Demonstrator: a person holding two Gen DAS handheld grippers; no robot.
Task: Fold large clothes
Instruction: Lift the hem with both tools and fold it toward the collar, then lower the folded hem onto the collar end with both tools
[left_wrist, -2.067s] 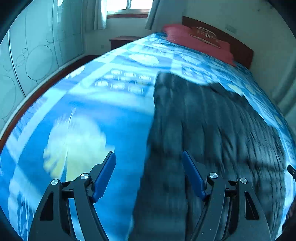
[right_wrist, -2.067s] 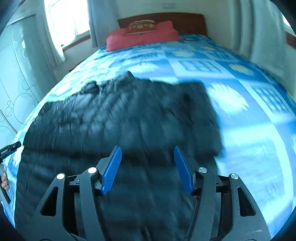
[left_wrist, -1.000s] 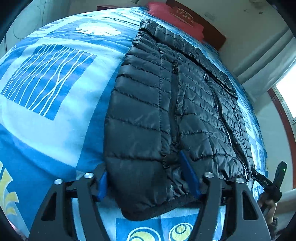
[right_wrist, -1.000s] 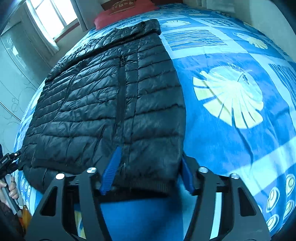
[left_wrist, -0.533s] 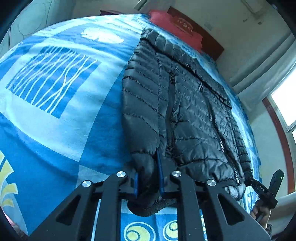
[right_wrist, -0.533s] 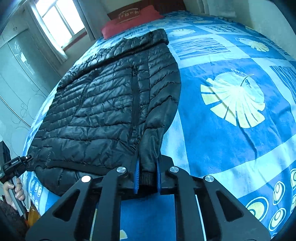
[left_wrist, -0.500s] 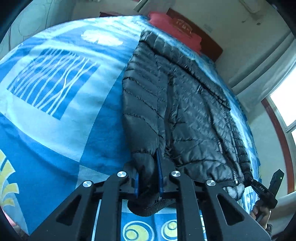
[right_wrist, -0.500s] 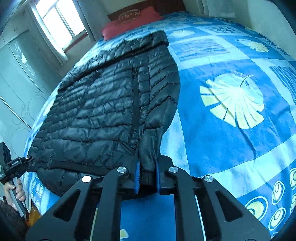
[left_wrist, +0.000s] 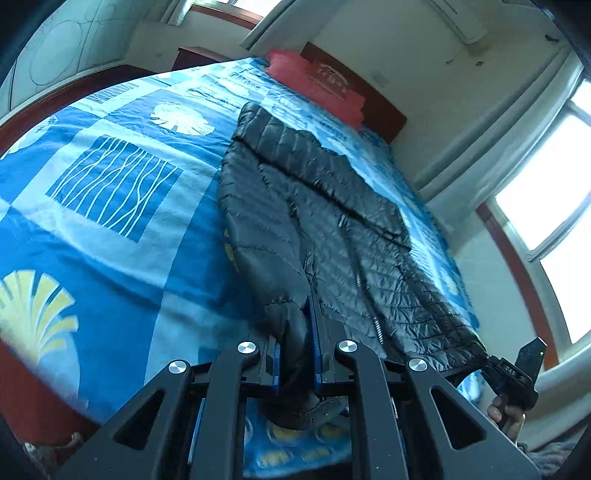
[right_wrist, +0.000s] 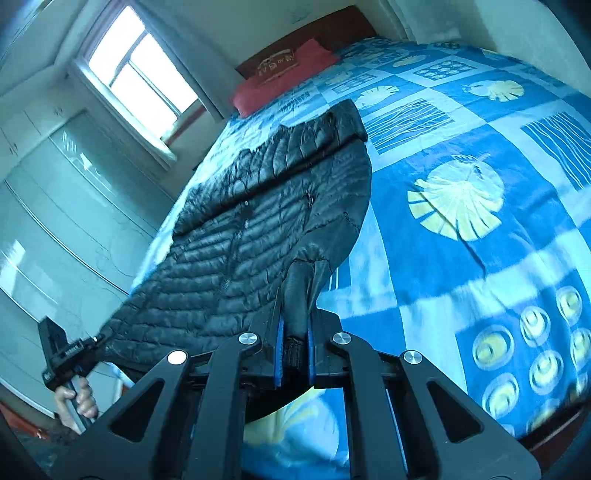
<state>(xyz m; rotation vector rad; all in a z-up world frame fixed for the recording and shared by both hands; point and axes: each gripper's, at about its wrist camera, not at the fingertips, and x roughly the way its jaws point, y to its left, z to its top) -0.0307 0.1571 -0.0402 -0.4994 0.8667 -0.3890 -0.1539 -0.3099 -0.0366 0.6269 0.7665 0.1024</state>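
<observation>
Your left gripper (left_wrist: 295, 354) is clamped on one hem corner of the black puffer jacket (left_wrist: 332, 229), the blue pads pressed tight against a bunched fold of fabric. Your right gripper (right_wrist: 294, 350) is clamped on the other hem corner in the same way, its jaws drawn close with the dark cloth squeezed between them. The jacket lies lengthwise on the bed (left_wrist: 110, 229), front side up, zipper running down the middle, collar end pointing toward the red pillow (left_wrist: 317, 85) at the headboard. Its near edge is lifted off the blue patterned bedspread (right_wrist: 461, 258) where you hold it, and the hem stretches between your two grippers; the upper part rests flat on the cover. In the left view, your right gripper shows at the far hem corner with your hand (left_wrist: 508, 417) beneath it. In the right view, your left gripper shows likewise, your hand (right_wrist: 75, 402) wrapped around its handle. A window (right_wrist: 136, 77) stands behind the bed beside pale wardrobe doors (right_wrist: 55, 206).
</observation>
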